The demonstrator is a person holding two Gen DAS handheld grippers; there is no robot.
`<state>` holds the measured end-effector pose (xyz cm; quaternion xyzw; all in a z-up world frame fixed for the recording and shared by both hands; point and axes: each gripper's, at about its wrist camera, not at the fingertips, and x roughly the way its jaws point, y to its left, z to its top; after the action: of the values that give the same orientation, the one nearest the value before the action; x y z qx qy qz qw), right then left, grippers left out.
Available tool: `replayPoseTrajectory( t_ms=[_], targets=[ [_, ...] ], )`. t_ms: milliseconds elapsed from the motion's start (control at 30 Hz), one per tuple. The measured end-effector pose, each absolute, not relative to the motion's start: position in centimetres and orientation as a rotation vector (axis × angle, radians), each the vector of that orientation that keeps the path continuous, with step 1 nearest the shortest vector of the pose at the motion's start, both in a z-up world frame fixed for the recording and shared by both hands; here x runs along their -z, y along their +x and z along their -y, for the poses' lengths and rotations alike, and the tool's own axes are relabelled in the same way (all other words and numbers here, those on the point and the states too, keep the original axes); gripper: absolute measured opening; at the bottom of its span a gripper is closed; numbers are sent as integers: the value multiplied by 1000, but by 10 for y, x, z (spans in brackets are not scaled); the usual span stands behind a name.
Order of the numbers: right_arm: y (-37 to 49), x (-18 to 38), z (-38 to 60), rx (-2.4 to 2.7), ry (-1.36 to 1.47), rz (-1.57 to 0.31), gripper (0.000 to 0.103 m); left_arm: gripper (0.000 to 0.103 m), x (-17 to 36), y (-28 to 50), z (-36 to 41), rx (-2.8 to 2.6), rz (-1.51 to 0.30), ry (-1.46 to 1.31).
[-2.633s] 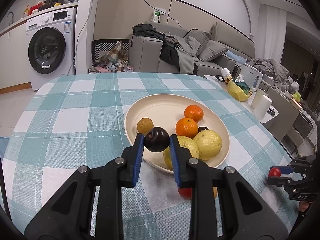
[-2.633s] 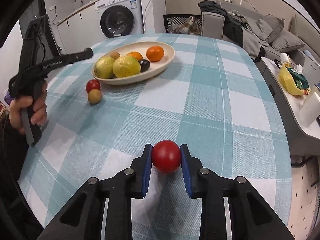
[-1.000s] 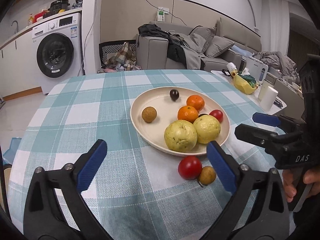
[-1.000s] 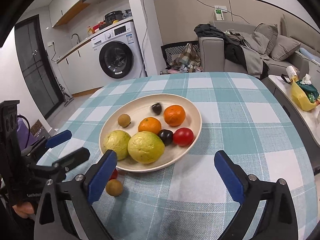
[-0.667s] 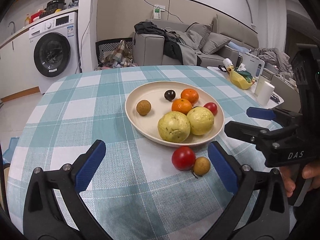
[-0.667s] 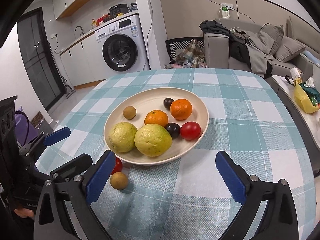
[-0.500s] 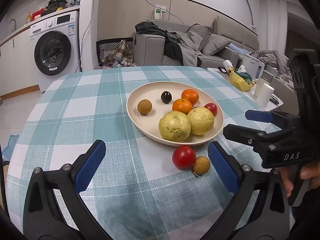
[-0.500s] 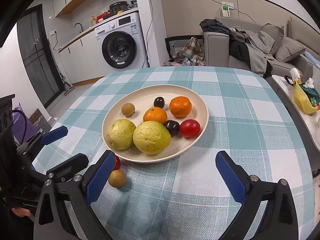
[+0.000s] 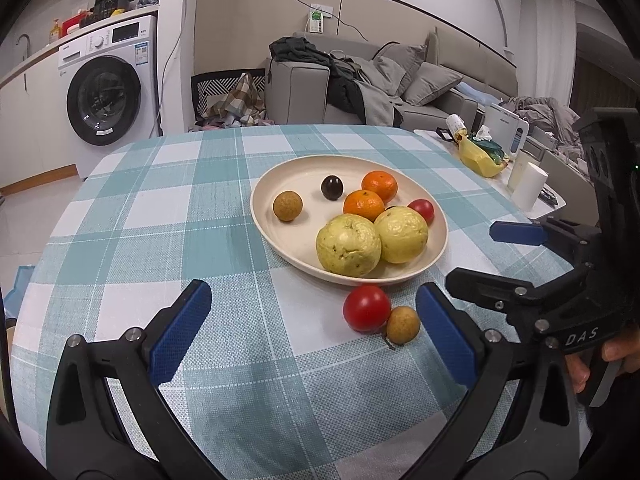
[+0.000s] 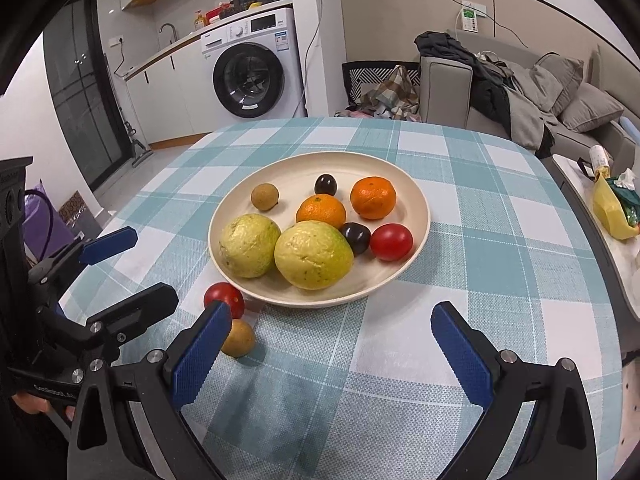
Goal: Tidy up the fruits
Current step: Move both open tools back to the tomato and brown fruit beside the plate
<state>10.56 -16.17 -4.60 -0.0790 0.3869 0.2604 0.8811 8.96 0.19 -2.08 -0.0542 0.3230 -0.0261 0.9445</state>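
Fruits mostly gathered on the cream oval plate [image 9: 280, 176], with 2 left on the checked teal-and-white tablecloth [image 9: 168, 208].

Left wrist view: the left gripper [image 9: 312, 320] hangs wide open and empty, where 2.6 s ago it held the dark plum [image 9: 332, 187] that now lies on the plate beside the brown longan [image 9: 287, 206], 2 oranges [image 9: 363, 205] and 2 yellow-green guavas [image 9: 348, 245]. A red tomato [image 9: 367, 308] and a small tan longan [image 9: 403, 325], touching, sit on the cloth just off the plate's near rim. Right wrist view: the right gripper [image 10: 332, 344] is likewise spread wide and holds nothing; the red tomato on the plate [image 10: 391, 241] that it carried 2.6 s ago rests by a second dark plum [image 10: 356, 237]. Judging by this, 2 drops are done and the 2 loose fruits are next.
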Motion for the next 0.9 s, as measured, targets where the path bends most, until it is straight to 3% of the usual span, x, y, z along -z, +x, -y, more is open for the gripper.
replayPoseTrajectory(
  t_ms=[600, 900],
  targets=[
    [106, 55, 171, -651, -212, -893, 101, 102, 25, 91, -6, 57, -657, -151],
    [91, 68, 139, -788, -215, -932, 73, 101, 24, 90, -25, 21, -644, -202]
  ],
)
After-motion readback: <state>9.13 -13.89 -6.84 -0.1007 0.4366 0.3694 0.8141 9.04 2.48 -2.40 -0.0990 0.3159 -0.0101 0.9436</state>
